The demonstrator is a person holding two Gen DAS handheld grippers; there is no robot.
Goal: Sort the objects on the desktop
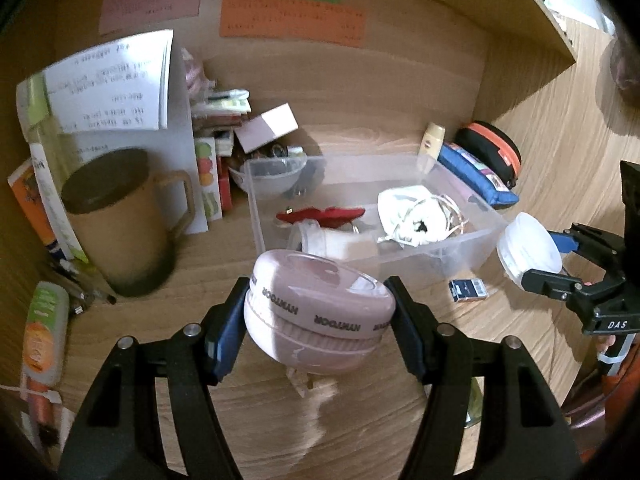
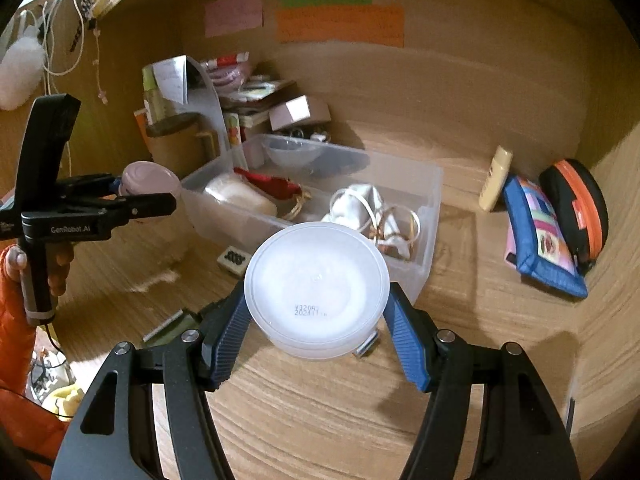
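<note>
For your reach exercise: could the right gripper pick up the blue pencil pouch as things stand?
Probably not yet. The right gripper is already shut on the white round tub, so its jaws are occupied, though the desk towards the blue pouch looks unobstructed.

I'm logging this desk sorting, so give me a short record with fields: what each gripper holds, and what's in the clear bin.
left gripper: shut on pink round case
right gripper: shut on white lidded tub
clear plastic bin: white drawstring pouch, red item
desk beside bin: blue pencil pouch, tan mug
</note>
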